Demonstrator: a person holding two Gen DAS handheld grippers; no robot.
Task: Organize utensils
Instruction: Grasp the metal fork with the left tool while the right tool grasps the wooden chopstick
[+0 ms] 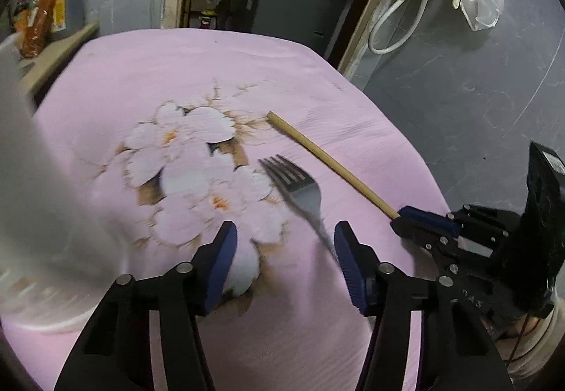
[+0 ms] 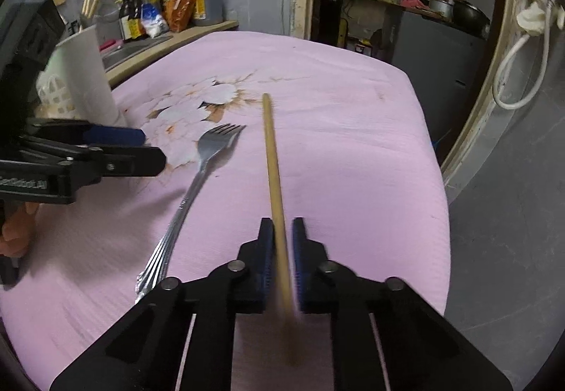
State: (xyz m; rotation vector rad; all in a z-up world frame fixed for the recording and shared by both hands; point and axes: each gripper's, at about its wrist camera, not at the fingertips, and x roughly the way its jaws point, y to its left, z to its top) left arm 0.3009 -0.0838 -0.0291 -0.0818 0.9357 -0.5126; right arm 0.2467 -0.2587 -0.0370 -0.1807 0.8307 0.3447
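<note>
A metal fork lies on the pink flowered cloth, tines pointing away. My left gripper stands open over its handle, which runs close beside the right pad; the left pad is well apart from it. A wooden chopstick lies to the right of the fork. My right gripper is shut on the chopstick's near end. In the left wrist view the right gripper shows at the end of the chopstick. The left gripper shows at the left of the right wrist view.
A tall white cup stands at the table's left, with a white lattice basket behind it. Sauce bottles line a counter beyond. The cloth's right edge drops off to a grey floor. A person's hand holds the left gripper.
</note>
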